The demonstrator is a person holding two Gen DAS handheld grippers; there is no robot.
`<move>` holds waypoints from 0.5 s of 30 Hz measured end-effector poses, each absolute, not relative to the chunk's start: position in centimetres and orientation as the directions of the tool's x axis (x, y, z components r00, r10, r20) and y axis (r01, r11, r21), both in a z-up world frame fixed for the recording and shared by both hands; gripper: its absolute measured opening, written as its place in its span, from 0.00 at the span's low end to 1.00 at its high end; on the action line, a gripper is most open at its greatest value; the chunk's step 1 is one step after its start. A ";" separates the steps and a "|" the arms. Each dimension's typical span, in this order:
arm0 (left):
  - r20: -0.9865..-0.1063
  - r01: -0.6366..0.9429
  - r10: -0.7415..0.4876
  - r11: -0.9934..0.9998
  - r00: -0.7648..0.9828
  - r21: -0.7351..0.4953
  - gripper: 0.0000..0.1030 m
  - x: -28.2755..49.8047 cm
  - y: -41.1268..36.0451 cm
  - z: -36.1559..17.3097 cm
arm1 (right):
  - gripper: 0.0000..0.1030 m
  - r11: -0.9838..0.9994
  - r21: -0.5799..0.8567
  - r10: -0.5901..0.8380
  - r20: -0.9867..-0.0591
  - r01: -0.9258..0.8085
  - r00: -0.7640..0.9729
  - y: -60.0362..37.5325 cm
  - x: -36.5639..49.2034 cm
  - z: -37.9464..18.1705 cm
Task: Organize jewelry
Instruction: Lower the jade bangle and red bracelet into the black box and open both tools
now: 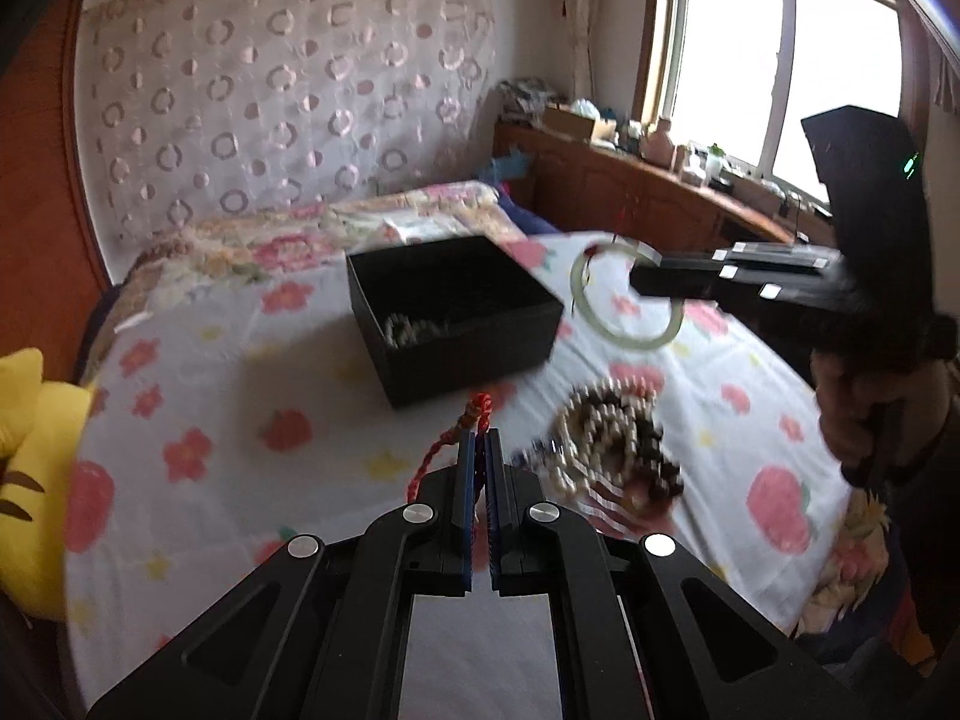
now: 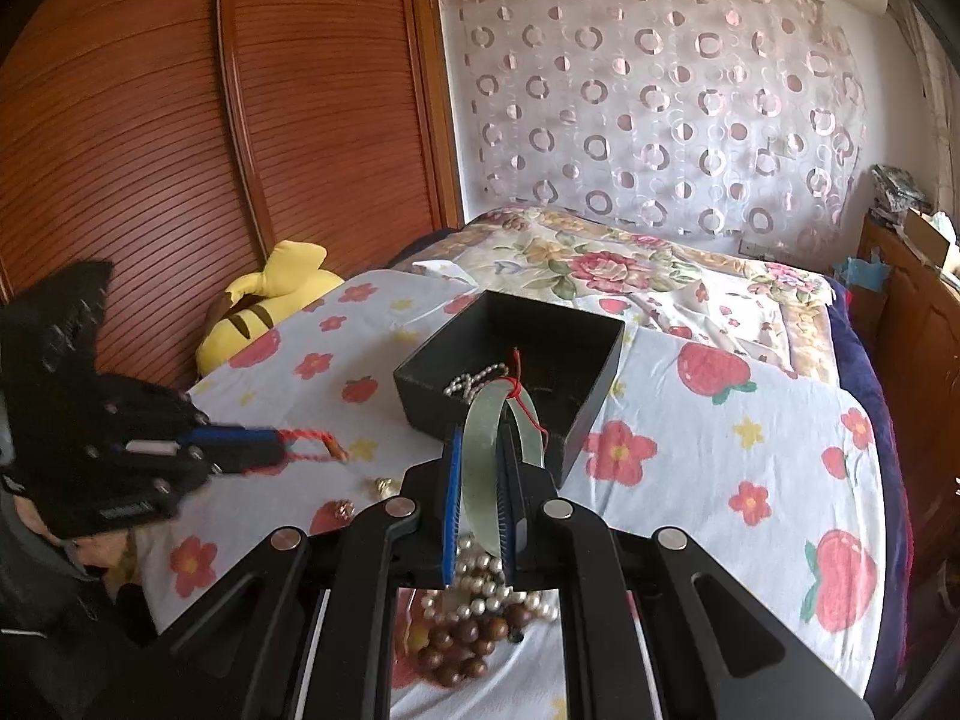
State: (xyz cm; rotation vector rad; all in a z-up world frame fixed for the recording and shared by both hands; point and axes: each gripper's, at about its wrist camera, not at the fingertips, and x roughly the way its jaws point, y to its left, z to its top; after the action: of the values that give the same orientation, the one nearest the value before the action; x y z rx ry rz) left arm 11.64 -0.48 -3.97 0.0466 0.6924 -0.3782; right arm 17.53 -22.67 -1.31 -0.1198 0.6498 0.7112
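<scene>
Left claw [image 1: 479, 450] pinched the red cord bracelet [image 1: 474, 414], lifted off the bed [image 1: 240, 420]. Right claw [image 2: 480, 480] pinched the jade bangle [image 2: 492, 432] just before the black box [image 2: 594, 396]. Next, likely: carry both over the box, release.

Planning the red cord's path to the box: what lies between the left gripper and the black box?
In the left wrist view, only bare flowered sheet separates the left gripper, shut on the red cord, from the black box.
</scene>
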 end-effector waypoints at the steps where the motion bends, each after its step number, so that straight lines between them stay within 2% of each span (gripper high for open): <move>1: -0.623 0.354 -0.326 0.932 0.712 -0.083 0.02 11.9 -0.3 -3.3 | 0.12 0.760 0.111 0.568 -0.593 -0.640 0.572 -22.6 18.0 -1.3; 15: -0.598 0.315 -0.307 0.944 0.740 -0.095 0.02 15.5 1.0 0.1 | 0.12 0.771 0.086 0.538 -0.620 -0.632 0.572 -18.6 24.2 -0.3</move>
State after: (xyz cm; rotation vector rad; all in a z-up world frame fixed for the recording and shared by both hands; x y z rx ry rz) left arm 15.52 0.98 0.15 0.0121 0.6534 -0.3410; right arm 24.23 -18.65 -0.34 -0.1513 0.6732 0.6886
